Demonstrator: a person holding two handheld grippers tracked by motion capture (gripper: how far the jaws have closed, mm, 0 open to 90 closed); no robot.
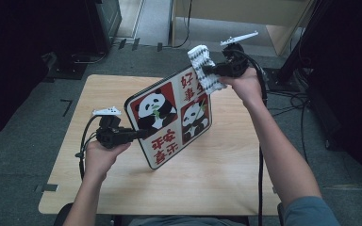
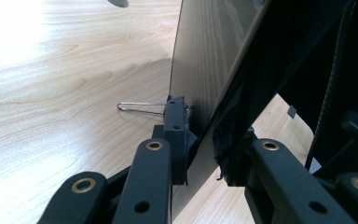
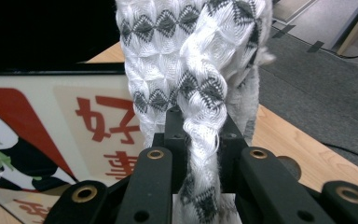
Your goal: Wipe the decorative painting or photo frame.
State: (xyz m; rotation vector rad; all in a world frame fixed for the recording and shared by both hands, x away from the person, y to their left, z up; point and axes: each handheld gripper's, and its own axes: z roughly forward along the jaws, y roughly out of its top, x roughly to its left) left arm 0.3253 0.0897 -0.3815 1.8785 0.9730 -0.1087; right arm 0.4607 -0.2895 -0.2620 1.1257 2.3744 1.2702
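- While the left gripper (image 1: 141, 133) sits left of centre in the high view, its jaws are pinched on the left edge of the panda picture frame (image 1: 172, 117), holding it tilted above the wooden table (image 1: 217, 174).
- Seen in the left gripper view, the frame's dark back panel (image 2: 205, 60) rises edge-on from between the two jaws at the lower middle; the jaws are pressed against its two faces.
- A thin wire clip (image 2: 137, 108) juts from the frame's back at mid-left of that view, over the pale wood.
- At the upper right of the high view, the right gripper (image 1: 212, 71) is clamped on a white cloth with grey diamonds (image 1: 202, 68), which lies against the frame's top corner.
- Looking along the right gripper's jaws, the cloth (image 3: 196, 70) bunches upward from between them at centre frame, squeezed tight where the jaws meet.
- Behind the cloth, at the left of that view, the frame's printed face (image 3: 51, 135) shows red characters and part of a panda.
- Grey carpet (image 1: 23, 165) surrounds the table at the edges of the high view.
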